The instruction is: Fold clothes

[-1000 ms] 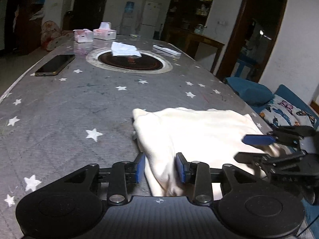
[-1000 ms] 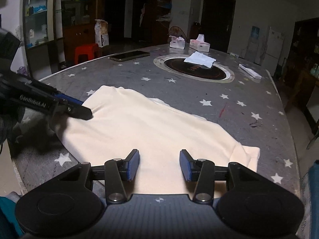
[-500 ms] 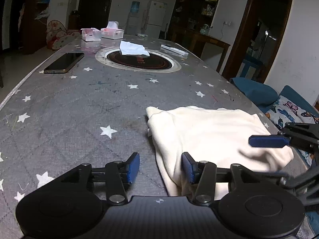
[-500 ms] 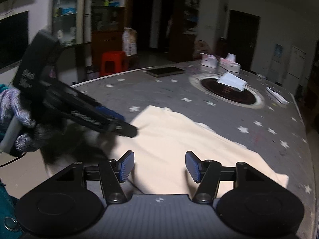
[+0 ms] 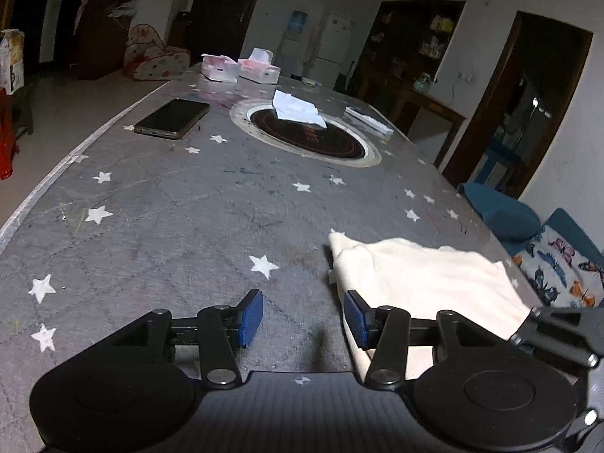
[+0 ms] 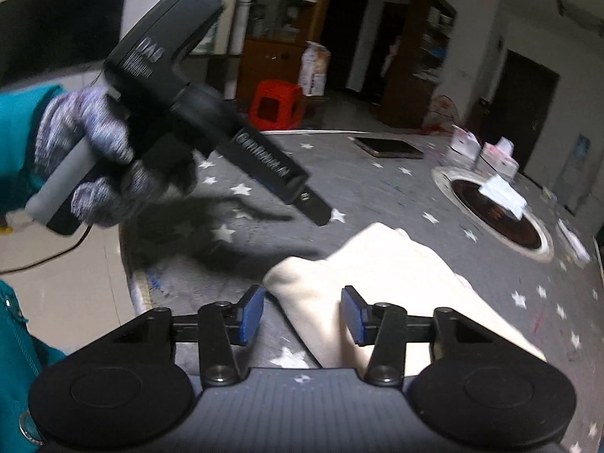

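Right wrist view: the right hand-held gripper (image 6: 300, 315) stands open astride the cream folded cloth garment (image 6: 381, 283), its jaws having just been closing without pinching it. The left hand-held gripper (image 5: 302, 319) gapes empty over the grey star-patterned table (image 5: 170, 234). A shallow bite could snag one layer and drag the fold apart.

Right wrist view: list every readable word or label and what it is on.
"DAS": on the left gripper's upper housing; the smaller line under it is too blurred.
"GenRobot.AI": along the same gripper's barrel, smeared but legible.
Printing on the carton beside the red stool: too small to read.

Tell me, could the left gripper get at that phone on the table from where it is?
Probably yes. Bare starry tablecloth lies between the open left gripper and the phone, though it sits well ahead, so it needs a long reach.
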{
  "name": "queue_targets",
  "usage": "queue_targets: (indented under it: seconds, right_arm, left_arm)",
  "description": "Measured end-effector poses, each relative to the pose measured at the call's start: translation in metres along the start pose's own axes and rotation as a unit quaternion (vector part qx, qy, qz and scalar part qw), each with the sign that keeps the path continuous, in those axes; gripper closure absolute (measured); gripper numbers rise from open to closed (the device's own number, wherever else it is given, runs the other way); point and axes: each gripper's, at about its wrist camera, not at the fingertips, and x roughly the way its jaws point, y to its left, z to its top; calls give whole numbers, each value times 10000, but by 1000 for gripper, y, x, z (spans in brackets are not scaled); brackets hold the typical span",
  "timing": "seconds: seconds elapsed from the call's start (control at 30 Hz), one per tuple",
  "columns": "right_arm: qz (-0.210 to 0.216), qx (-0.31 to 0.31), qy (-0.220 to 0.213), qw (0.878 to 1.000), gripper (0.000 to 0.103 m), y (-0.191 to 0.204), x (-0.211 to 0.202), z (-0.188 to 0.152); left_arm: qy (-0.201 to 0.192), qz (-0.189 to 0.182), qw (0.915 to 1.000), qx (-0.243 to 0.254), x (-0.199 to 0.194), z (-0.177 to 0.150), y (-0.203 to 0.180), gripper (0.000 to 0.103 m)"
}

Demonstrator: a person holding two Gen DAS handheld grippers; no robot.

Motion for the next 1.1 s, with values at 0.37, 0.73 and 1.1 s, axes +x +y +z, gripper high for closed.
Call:
queue_targets:
  seconds: [0.37,0.73,1.1]
  right_arm:
    - [-213,-519,275,9980,70,14,29,0]
    - [-136,329,56,9993,89,-13,20,4]
    - [-92,956,-285,9950,90,-36,-2,10]
  left_arm:
    - [136,-329,9988,-339,2,2,1,52]
    - [438,-771,9880,-1265,13,5,8,46]
    - [834,-966,9636,-2350,34,10,7,34]
